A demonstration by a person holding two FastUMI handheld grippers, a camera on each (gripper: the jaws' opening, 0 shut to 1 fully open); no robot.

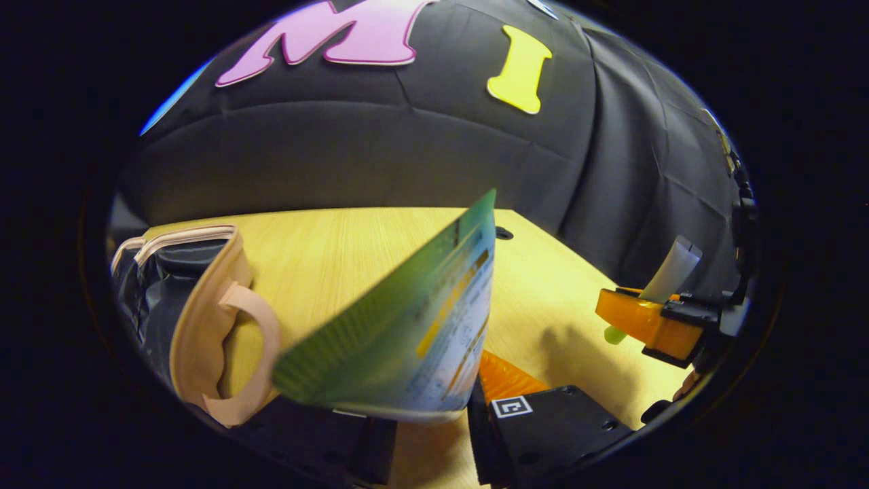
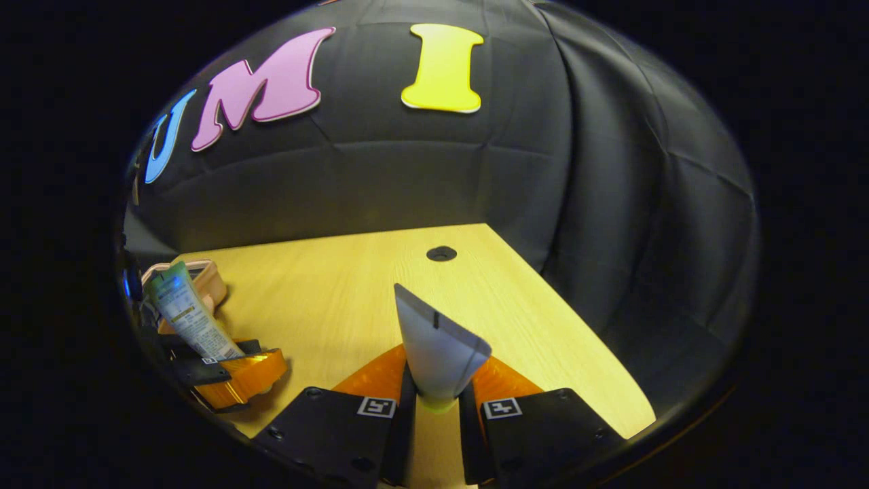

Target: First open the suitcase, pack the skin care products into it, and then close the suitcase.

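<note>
Surface (image 2: 326,299): pale wood-grain, smooth, satin sheen. Green tube (image 1: 407,333): soft glossy plastic, printed, with a ribbed crimped end. White tube (image 2: 438,346): matt plastic, smooth, flat crimped end. Suitcase (image 1: 197,319): matt pinkish shell that looks like plastic or leatherette, smooth moulded handle, dark shiny crinkled lining inside. Booth wall (image 2: 421,176): matt black cloth, creased. Left claw (image 1: 434,414) and right claw (image 2: 434,407): matt hard plastic bodies with translucent glossy parts.
</note>
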